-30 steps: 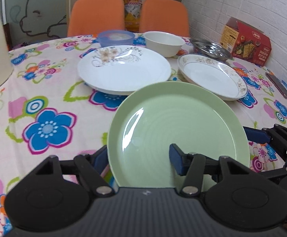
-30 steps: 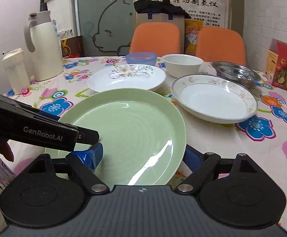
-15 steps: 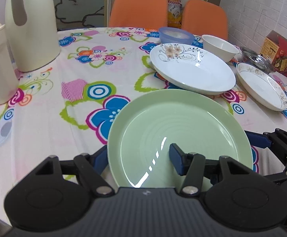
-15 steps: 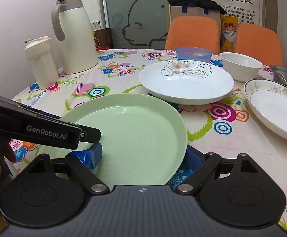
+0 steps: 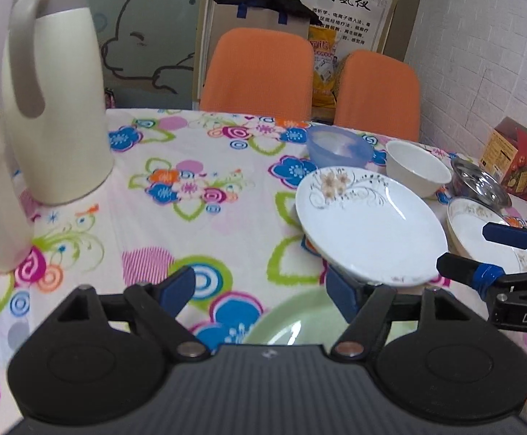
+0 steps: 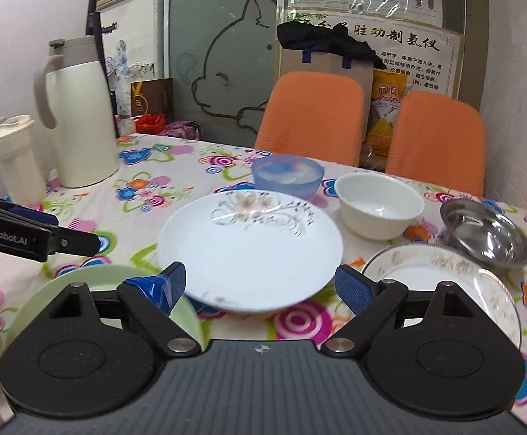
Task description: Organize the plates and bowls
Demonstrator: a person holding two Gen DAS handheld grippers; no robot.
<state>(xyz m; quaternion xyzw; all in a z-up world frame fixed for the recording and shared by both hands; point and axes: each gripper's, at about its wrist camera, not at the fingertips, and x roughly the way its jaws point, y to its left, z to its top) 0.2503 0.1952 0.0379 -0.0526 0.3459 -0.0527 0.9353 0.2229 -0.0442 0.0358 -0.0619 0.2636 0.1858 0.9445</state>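
a: where are your grippers?

b: my right gripper (image 6: 259, 286) is spread wide and empty, its jaws to either side of the near rim of the flowered white plate (image 6: 250, 250). my left gripper (image 5: 261, 290) is wide open too, holding nothing, over the cloth beside the green plate (image 5: 292, 320).

a: which step is this?

b: i'd say the green plate is set down as the base and the flowered plate comes next. the right jaws need to close on its near rim, lift it and lay it on the green one.

a: anything in the way?

b: the gold-rimmed plate (image 6: 444, 282) sits just beside it, with the white bowl (image 6: 377, 206), blue bowl (image 6: 287, 177) and steel bowl (image 6: 486, 235) behind. the thermos (image 6: 76, 116) stands well apart.
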